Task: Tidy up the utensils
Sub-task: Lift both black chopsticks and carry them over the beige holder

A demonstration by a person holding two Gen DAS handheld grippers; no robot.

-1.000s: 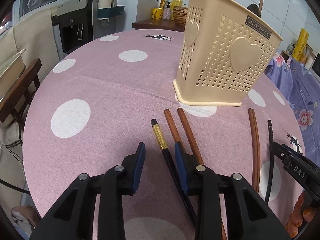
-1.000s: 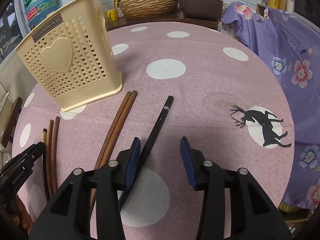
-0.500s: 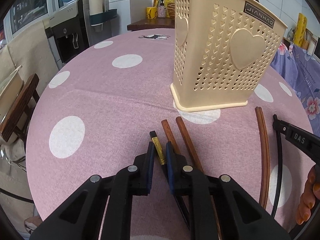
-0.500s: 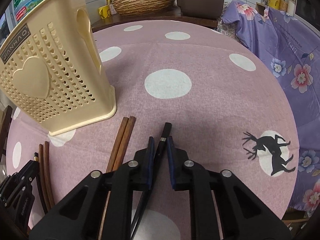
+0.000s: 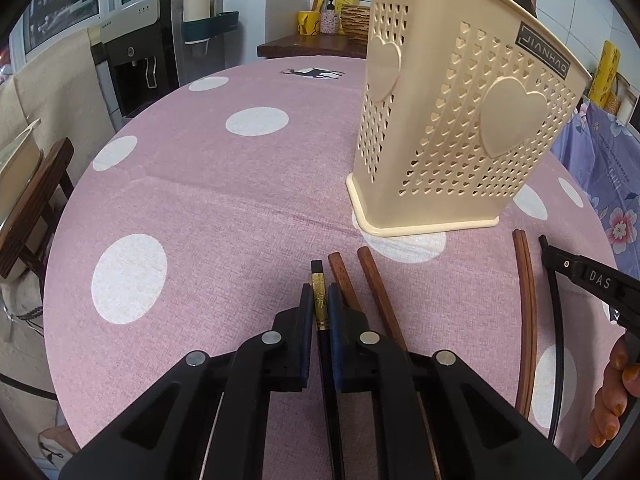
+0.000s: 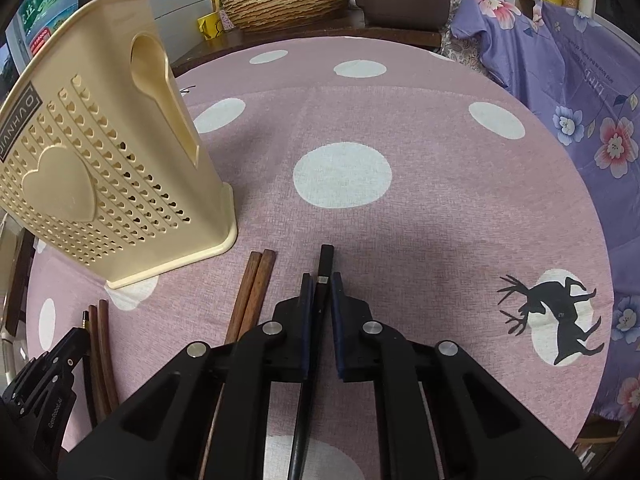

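A cream perforated utensil basket (image 5: 460, 120) stands on the pink dotted tablecloth; it also shows at the left of the right wrist view (image 6: 100, 184). My left gripper (image 5: 319, 300) is shut on a black chopstick with a gold band (image 5: 318, 292). Two brown wooden chopsticks (image 5: 372, 280) lie just right of it. My right gripper (image 6: 320, 292) is shut on a plain black chopstick (image 6: 325, 260). A pair of brown chopsticks (image 6: 256, 284) lies to its left, in front of the basket.
The round table (image 6: 400, 92) has a purple floral cloth (image 6: 580, 92) at its right edge. A wooden chair (image 5: 32, 208) stands at the left. A water dispenser (image 5: 140, 52) and a counter with a woven basket (image 6: 288, 0) stand behind.
Both grippers were open a second ago and have closed on the black chopsticks. Both have moved forward, closer to the basket.
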